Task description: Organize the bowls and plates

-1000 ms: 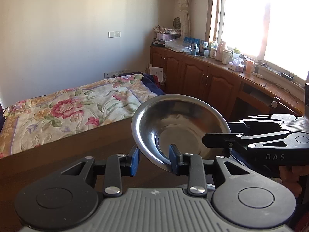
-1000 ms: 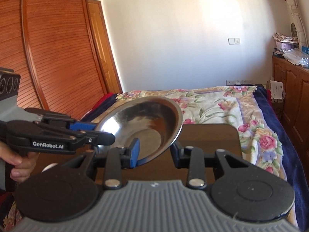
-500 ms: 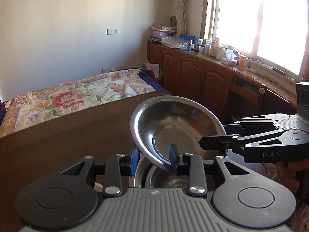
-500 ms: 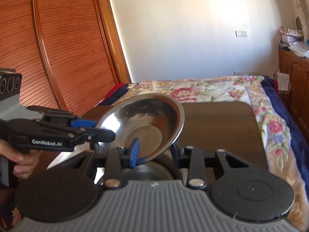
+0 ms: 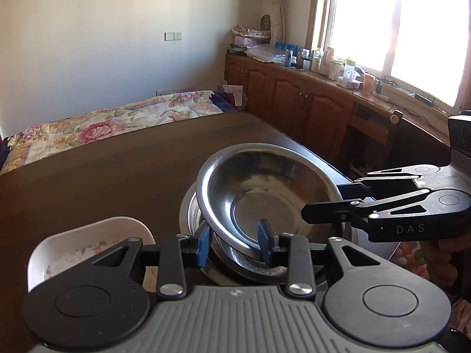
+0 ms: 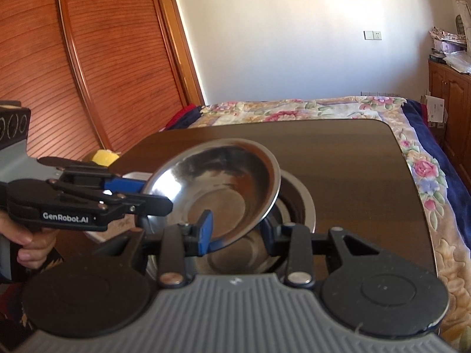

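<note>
Both grippers hold one steel bowl (image 5: 265, 194) by opposite rims, tilted, just above a stack of steel bowls (image 5: 191, 209) on the dark wooden table (image 5: 117, 176). My left gripper (image 5: 235, 242) is shut on the bowl's near rim. My right gripper (image 6: 237, 231) is shut on the rim of the same bowl (image 6: 223, 188); it appears in the left wrist view (image 5: 338, 203) at the bowl's right side. The left gripper shows in the right wrist view (image 6: 141, 194). The lower stack (image 6: 297, 203) shows beneath the held bowl. A white floral dish (image 5: 85, 244) sits left of the stack.
A bed with a floral cover (image 5: 103, 123) lies beyond the table's far edge. Wooden cabinets (image 5: 294, 100) with clutter run under the window at right. A wooden sliding wardrobe (image 6: 73, 58) stands at left. A yellow object (image 6: 103, 157) sits by the table's left edge.
Both grippers have lowered the steel bowl toward the table. The stack of steel bowls and the white dish have come into view beneath it.
</note>
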Motion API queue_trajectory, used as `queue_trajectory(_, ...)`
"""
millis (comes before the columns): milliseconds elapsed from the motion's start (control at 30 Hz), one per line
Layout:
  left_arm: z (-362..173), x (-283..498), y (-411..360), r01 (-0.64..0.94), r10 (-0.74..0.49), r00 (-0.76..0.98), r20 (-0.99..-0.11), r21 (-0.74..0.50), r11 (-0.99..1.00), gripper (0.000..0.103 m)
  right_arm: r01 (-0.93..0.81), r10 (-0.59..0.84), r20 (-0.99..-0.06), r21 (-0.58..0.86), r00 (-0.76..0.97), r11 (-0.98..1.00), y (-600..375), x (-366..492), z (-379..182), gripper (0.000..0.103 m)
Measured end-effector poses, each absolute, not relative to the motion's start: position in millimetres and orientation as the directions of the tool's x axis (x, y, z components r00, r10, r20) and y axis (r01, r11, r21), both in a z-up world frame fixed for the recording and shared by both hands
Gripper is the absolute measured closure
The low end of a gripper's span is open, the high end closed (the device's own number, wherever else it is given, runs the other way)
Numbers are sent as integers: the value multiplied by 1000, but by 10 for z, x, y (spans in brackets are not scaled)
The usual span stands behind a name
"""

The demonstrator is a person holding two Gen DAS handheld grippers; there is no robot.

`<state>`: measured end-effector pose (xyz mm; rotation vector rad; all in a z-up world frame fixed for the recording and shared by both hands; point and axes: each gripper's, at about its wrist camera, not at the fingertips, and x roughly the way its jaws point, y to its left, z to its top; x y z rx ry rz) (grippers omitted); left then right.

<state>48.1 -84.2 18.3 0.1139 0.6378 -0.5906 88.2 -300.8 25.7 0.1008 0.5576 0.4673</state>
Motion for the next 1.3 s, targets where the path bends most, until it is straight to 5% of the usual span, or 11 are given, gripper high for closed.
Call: queue_trajectory(1300, 57, 464, -776, 534, -483, 657, -579, -95, 840, 69, -324, 357, -444, 151, 822, 934, -3024, 780, 225, 66)
